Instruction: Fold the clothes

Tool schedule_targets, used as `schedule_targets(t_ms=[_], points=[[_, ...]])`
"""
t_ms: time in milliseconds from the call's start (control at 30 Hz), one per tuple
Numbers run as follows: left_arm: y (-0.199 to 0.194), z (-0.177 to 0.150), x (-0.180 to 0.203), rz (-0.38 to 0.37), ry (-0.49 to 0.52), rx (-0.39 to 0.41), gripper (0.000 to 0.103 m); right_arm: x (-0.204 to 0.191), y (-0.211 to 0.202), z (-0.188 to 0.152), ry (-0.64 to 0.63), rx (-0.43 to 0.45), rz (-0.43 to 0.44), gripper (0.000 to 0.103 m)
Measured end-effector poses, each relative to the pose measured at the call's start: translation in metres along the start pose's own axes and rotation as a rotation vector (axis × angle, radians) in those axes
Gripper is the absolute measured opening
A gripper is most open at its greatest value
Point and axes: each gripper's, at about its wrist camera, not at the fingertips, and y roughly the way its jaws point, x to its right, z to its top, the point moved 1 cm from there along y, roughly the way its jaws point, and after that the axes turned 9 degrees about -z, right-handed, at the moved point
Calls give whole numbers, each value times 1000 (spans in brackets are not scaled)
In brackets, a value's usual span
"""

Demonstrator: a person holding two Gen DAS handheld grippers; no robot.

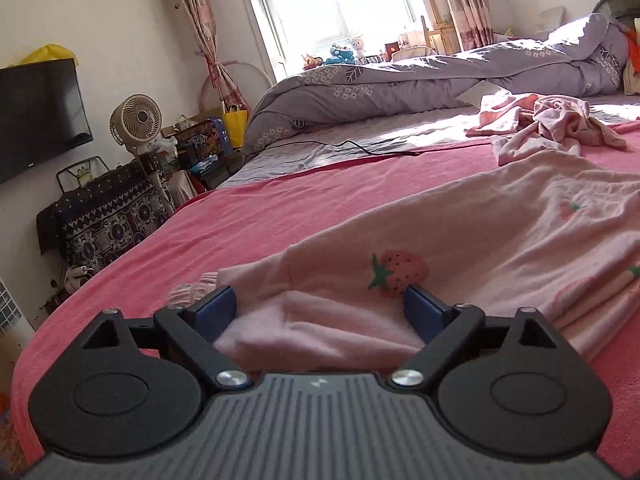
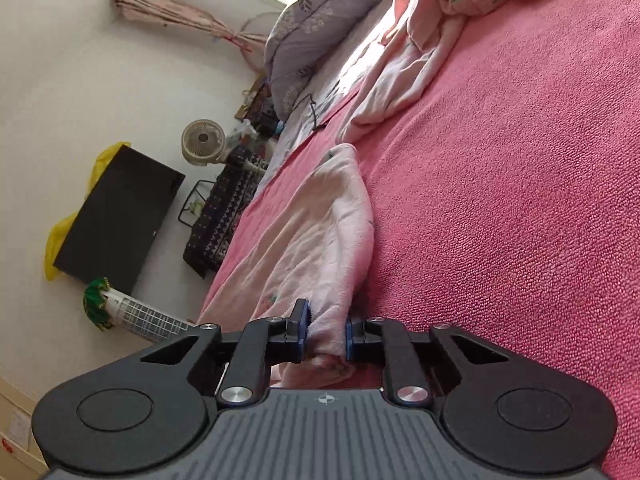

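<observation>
One pale pink garment [image 1: 460,240], printed with strawberries, lies stretched across the pink blanket [image 1: 280,200] on the bed, with a rumpled heap of more pink clothes [image 1: 552,124] farther off toward the lilac quilt [image 1: 400,76]. Its near edge is bunched between the blue pads of the right gripper [image 2: 327,334], which is pinching the cloth. At the cuffed end, the left gripper [image 1: 320,308] stands spread wide, a fold of fabric lying between its fingers but not pressed. Judging by this, a fold is being set up: the left needs to close on its corner, then both lift together.
</observation>
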Motion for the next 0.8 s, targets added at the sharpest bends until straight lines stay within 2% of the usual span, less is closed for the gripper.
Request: schedule_targets(t_ms=[100,167,200,267,300,333,367,433,500,600,633,700,733,800], points=[[-7,2,-8,-5,-13,5,93,3,-13,-4,32,20,10,13],[-17,6,-17,-1,-52,32,92,4,-20,-7,4,28,-12,13],[-25,12,-24,-29,-102,71,92,7,-19,-8,1,27,-36,12],[-37,21,-33,-106,-183,136,93,11,-19,-10,16,32,-25,12],[-39,25,-36,-173,-207,170,93,12,-19,-10,25,43,-14,13],[-38,28,-33,-206,-201,187,95,13,-21,-10,54,65,6,17],[-33,29,-28,-210,-179,180,96,16,-22,-11,94,84,33,27],[-7,23,-12,-166,-104,85,95,20,-20,-11,169,117,96,39],[20,11,6,-117,-18,-16,96,16,-17,-13,179,135,77,41],[11,11,19,-63,18,14,96,-4,-9,-17,64,146,-68,31],[2,17,20,-56,-2,40,96,-11,-6,-19,26,150,-114,30],[-19,29,29,-109,16,143,96,-13,-5,-20,19,161,-140,25],[-25,37,39,-148,74,180,99,-13,-5,-20,23,164,-148,22],[-13,41,58,-150,181,150,100,-10,-5,-21,44,168,-143,18]])
